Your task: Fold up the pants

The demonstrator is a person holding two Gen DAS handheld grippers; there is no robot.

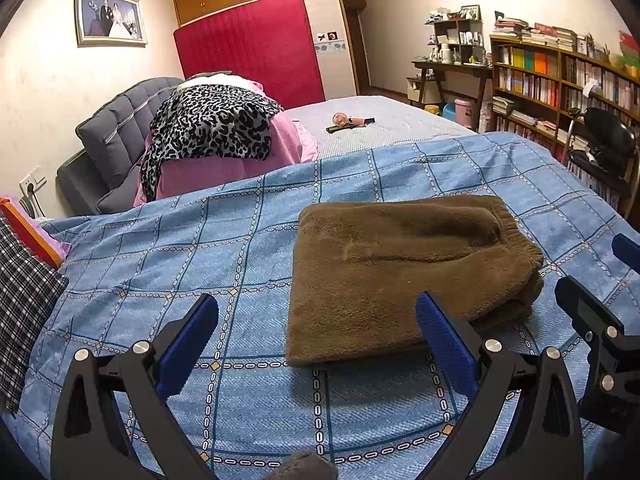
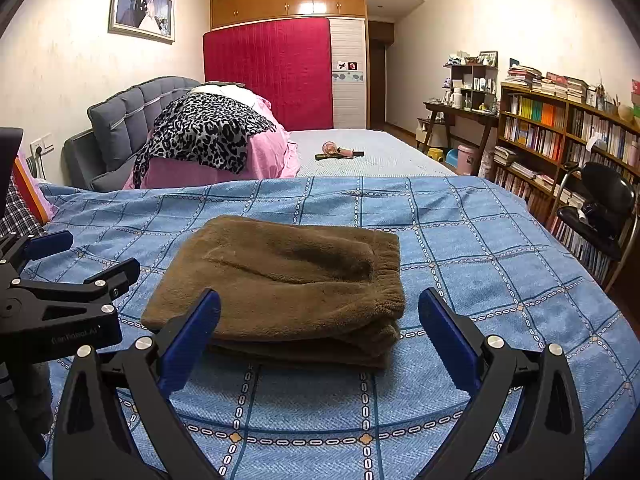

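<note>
The brown fleece pants (image 1: 408, 276) lie folded into a thick rectangle on the blue checked bedspread (image 1: 180, 264), waistband to the right. They also show in the right wrist view (image 2: 288, 284). My left gripper (image 1: 316, 332) is open and empty, hovering just in front of the bundle's near left corner. My right gripper (image 2: 320, 328) is open and empty, just in front of the bundle's near edge. The right gripper shows at the right edge of the left wrist view (image 1: 600, 312); the left gripper shows at the left of the right wrist view (image 2: 72, 276).
A pink quilt with a leopard-print cloth (image 1: 212, 128) is piled at the grey headboard (image 1: 116, 128). Small items (image 1: 348, 122) lie on the far mattress. A bookshelf (image 1: 560, 80) and black chair (image 1: 604, 148) stand right. Plaid fabric (image 1: 24, 312) lies at the left.
</note>
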